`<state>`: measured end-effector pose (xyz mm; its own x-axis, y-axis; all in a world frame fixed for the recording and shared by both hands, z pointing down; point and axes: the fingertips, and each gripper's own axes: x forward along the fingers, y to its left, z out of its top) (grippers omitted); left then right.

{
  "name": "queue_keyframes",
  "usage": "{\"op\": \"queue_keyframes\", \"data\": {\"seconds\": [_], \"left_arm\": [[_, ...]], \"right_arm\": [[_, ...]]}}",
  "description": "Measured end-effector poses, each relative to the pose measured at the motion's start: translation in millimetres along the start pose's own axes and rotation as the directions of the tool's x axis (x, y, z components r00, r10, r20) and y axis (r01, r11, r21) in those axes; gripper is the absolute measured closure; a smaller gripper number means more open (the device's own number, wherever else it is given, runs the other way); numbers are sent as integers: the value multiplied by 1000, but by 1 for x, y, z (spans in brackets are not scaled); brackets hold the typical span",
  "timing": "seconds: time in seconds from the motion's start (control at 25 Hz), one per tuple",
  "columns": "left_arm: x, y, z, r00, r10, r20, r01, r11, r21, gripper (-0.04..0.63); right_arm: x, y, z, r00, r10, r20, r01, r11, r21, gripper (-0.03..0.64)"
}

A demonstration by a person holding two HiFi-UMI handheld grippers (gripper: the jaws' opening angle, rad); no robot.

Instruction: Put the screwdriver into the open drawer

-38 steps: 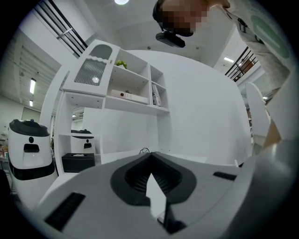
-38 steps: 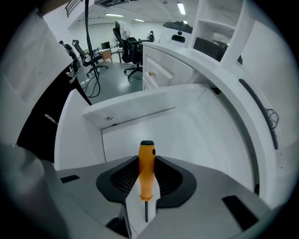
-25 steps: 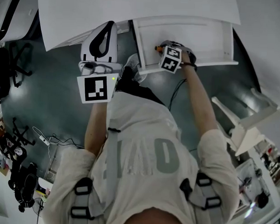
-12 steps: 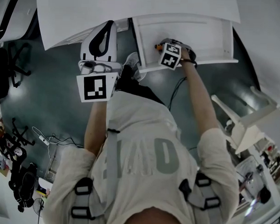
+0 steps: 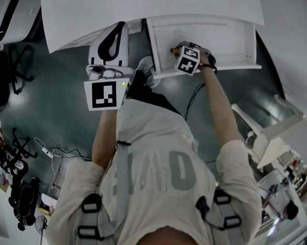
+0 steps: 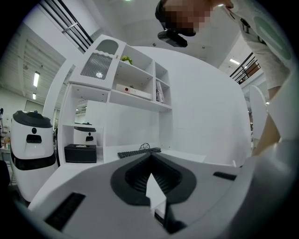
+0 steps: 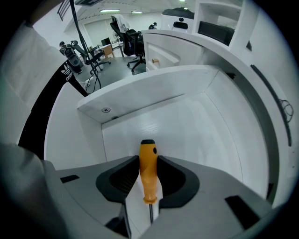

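The orange-handled screwdriver (image 7: 148, 170) stands between the pads of my right gripper (image 7: 148, 159), which is shut on the handle with the metal shaft running back toward the camera. That gripper (image 5: 179, 50) points down inside the open white drawer (image 5: 231, 44), near its left end; a bit of orange handle (image 5: 173, 50) shows beside the marker cube. In the right gripper view the drawer's bare floor (image 7: 187, 126) lies just below the handle's black-capped end. My left gripper (image 5: 118, 29) is held out left of the drawer, over the floor, its jaws (image 6: 150, 158) shut and empty.
The white desk top (image 5: 147, 9) overhangs the drawer's back. A white chair (image 5: 274, 133) stands at the right, a black office chair (image 5: 17, 64) and cables (image 5: 57, 154) at the left. The left gripper view shows white shelves (image 6: 135, 88) and a keyboard (image 6: 138, 152).
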<state>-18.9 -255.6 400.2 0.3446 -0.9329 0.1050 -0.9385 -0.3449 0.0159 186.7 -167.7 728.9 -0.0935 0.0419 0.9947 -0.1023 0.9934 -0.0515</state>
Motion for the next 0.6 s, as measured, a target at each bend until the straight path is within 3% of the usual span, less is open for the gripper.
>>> {"op": "queue_keyframes", "data": {"seconds": [0.4, 0.56, 0.6], "left_arm": [[1, 2, 0, 1000, -8, -1, 8, 1000, 2, 591], [1, -1, 2, 1000, -15, 6, 15, 1000, 4, 591], [1, -2, 3, 1000, -18, 7, 18, 1000, 6, 591]], "right_arm": [[0, -1, 1, 1000, -15, -9, 15, 1000, 3, 508], [-2, -8, -1, 1000, -30, -4, 30, 997, 69, 418], [-3, -7, -2, 1000, -17, -4, 17, 997, 80, 366]]}}
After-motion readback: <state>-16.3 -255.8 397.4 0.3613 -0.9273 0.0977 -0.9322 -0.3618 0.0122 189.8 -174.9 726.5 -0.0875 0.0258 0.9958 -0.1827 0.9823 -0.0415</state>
